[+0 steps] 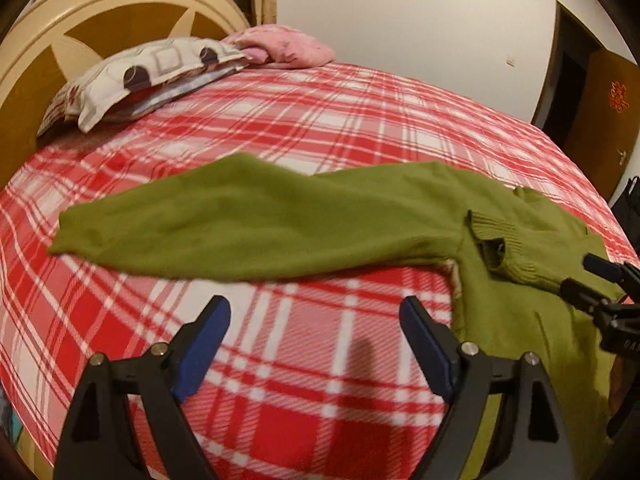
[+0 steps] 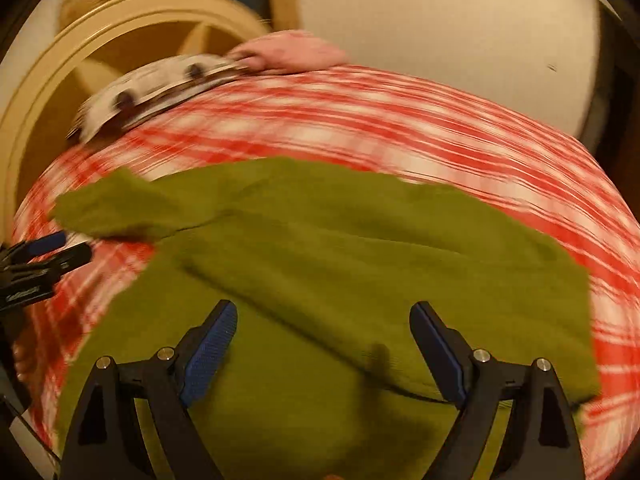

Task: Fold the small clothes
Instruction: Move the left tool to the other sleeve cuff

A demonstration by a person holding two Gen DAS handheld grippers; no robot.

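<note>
Left wrist view
- My left claw (image 1: 315, 312): released, jaws spread wide, nothing between the blue pads (image 1: 200, 350); red plaid bedspread (image 1: 304, 128) shows in the gap.
- Green sweater (image 1: 248, 224): lies flat on the bed just beyond the left claw's tips; one long sleeve runs to the left, the ribbed collar (image 1: 500, 240) and body sit at right.
- My right claw (image 1: 588, 280): enters from the right edge, over the sweater body near the collar; released, jaws apart.
- Background: patterned pillow (image 1: 132, 80) and pink cloth (image 1: 288, 46) at the head of the bed, against a cream headboard (image 1: 100, 8); brown door (image 1: 596, 120) at far right.

Right wrist view
- My right claw (image 2: 323, 316): released, jaws wide, no fabric pinched; it hangs over the sweater body (image 2: 360, 248).
- Sweater position: fills the middle of the view on the plaid bedspread (image 2: 400, 120); one sleeve (image 2: 120, 208) reaches left.
- My left claw (image 2: 68, 248): seen at the left edge, just beside the sleeve end, over bedspread.
- Picture quality: blurred; fine detail cannot be told.
</note>
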